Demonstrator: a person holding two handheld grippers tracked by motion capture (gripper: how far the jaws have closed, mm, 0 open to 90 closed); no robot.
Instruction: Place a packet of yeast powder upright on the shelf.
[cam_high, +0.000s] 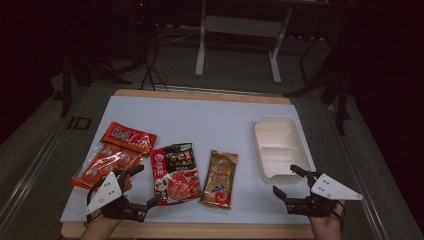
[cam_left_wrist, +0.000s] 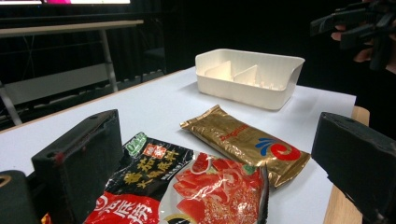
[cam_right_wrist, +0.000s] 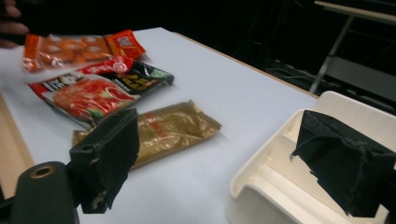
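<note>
The left tool (cam_high: 140, 187) stood wide open over the near-left edge of the red-and-black packet (cam_high: 174, 173), gripping nothing. The right tool (cam_high: 290, 181) hung open and empty beside the white tray (cam_high: 266, 150) on the worktop (cam_high: 200, 120).

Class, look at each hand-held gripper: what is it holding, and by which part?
Nothing is held. The left hand-held gripper and the right hand-held gripper both stand open with nothing between them.
</note>
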